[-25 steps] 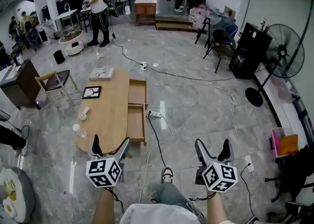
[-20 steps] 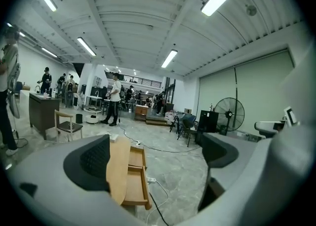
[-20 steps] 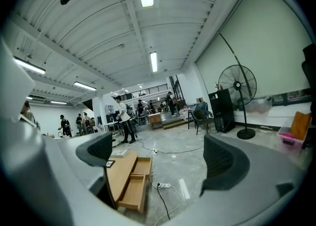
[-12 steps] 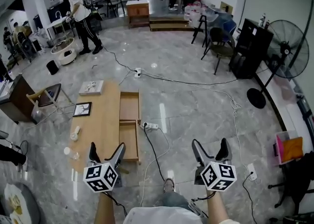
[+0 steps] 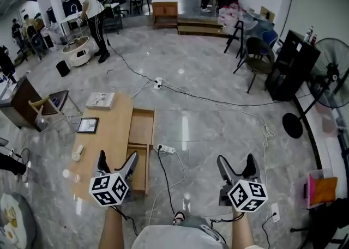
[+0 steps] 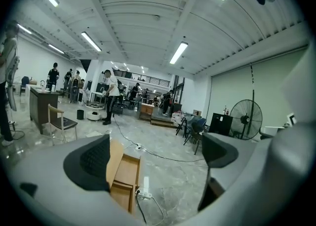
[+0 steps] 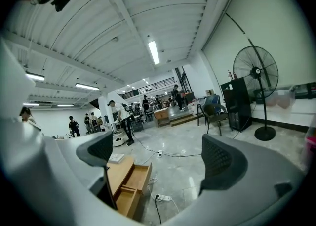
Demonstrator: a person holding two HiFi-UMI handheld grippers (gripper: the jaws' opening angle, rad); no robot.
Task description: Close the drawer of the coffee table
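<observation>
Two drawers (image 5: 142,126) stand open at the table's (image 5: 109,128) right edge. Left gripper (image 5: 117,159) has come closer to the table's near end. Right gripper (image 5: 236,162) hangs over the floor. Both jaws are spread wide and empty. No contact yet.

The right claw (image 7: 160,157) holds its jaws wide apart with nothing between; beyond it, the wooden bench (image 7: 114,174) has two drawers (image 7: 140,173) pulled out.

Drawers (image 5: 142,127) out right of coffee table (image 5: 109,140), power strip (image 5: 165,149) just beside them; perhaps a tablet (image 5: 88,125) atop.
</observation>
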